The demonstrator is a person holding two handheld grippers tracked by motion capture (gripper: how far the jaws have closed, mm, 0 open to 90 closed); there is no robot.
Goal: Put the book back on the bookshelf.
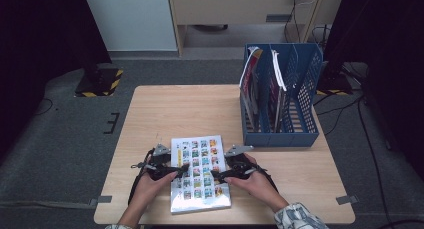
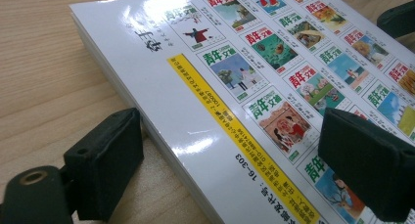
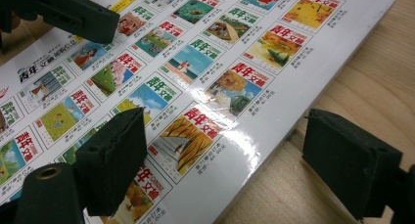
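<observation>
A glossy magazine (image 1: 200, 175) with a grid of small colourful cover pictures lies flat on the wooden table (image 1: 165, 114), near its front edge. My left gripper (image 1: 181, 170) is at the magazine's left edge and is open. In the left gripper view its jaws straddle that edge of the magazine (image 2: 205, 87), one jaw on the wood, the other over the cover. My right gripper (image 1: 216, 175) is open at the right edge. It stands the same way over the magazine (image 3: 195, 82), with a gap between its outer jaw and the edge. The left gripper (image 3: 73, 13) shows at the far side.
A blue slotted file rack (image 1: 302, 89) stands at the back right of the table with a few magazines upright in its left slots. The table's front edge runs just below the person's hands (image 1: 150, 186). Grey floor with cables surrounds the table.
</observation>
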